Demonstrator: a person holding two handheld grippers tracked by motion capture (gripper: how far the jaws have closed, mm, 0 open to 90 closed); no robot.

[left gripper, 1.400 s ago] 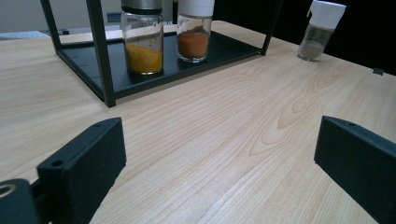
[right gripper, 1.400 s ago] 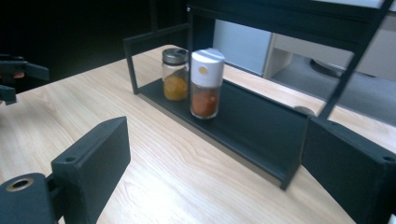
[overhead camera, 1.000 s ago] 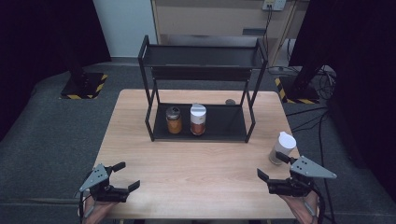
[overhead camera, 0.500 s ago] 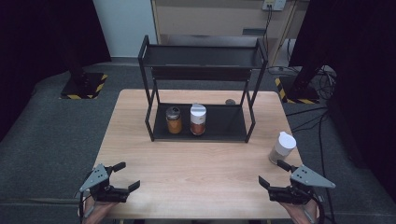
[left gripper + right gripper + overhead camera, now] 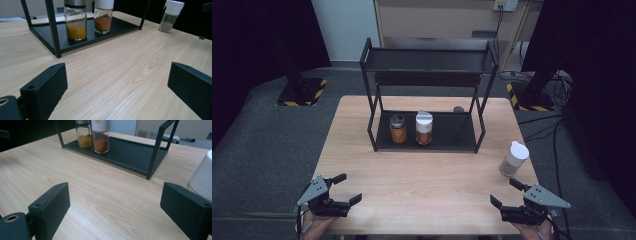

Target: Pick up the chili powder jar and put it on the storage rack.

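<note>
Resting spread, left gripper [image 5: 344,189] and right gripper [image 5: 508,192]; white-capped jar [image 5: 514,159], contents perhaps grey.

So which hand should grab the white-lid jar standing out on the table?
Probably the right gripper: the white-lidded jar stands just beyond its open jaws, while the left gripper sits across the table.

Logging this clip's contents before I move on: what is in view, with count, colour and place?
Table: one, light wood, centre.
Rack: one, black metal, two shelves, far half of the table.
Jar with yellow powder: one, glass, dark lid, bottom shelf, left.
Jar with red powder: one, glass, white lid, beside the yellow one.
White-capped jar: one, greyish contents, on the table right of the rack.
Small dark object: one, behind the rack; too small to identify.
Left tool: black, open, near left corner.
Right tool: black, open, near right corner.
</note>
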